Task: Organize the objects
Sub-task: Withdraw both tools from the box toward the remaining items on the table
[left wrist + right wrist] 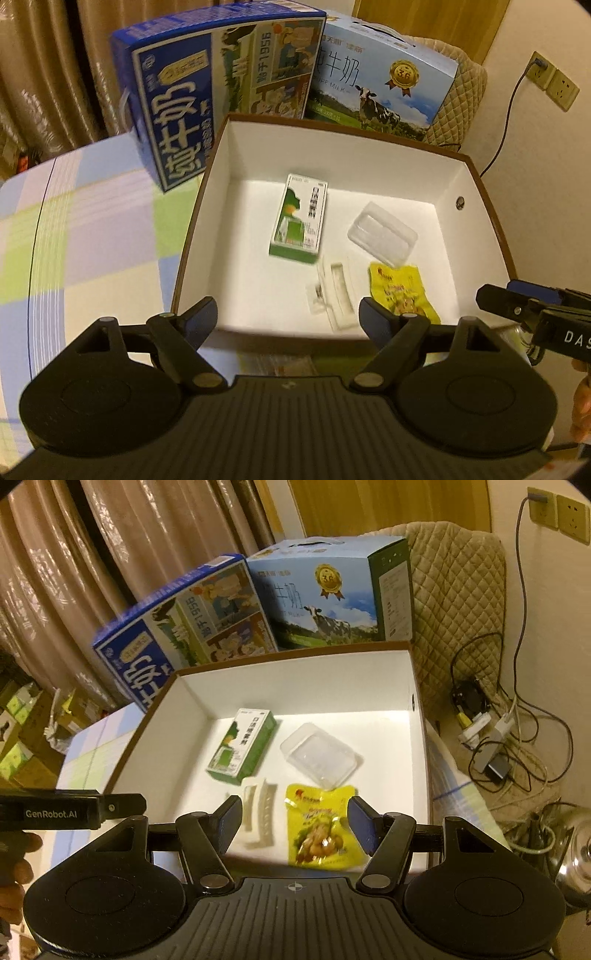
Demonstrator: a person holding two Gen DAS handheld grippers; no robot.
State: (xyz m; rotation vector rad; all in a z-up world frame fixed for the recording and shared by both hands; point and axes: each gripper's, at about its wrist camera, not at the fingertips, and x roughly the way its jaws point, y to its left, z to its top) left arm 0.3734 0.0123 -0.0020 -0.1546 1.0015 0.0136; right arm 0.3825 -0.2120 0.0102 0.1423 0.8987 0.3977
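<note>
Hovering above the near edge of the white box (pixel 436 173), the left gripper (pixel 288 317) is held with its fingers spread wide and nothing between them. The right gripper (pixel 291 819) is likewise held wide open and empty over the same edge, nearer the box's right wall.

Four things are seen lying on the box floor. A green carton (pixel 242 747) lies near the middle, a clear plastic tray (pixel 319 755) just to its right. A white plastic strip (pixel 258 818) and a yellow snack packet (pixel 319 829) lie by the near edge, the packet below the right gripper's fingers. No contact can be made out.

Two milk cartons (pixel 207 96) stand behind the box on the checked tablecloth (pixel 92 236).
</note>
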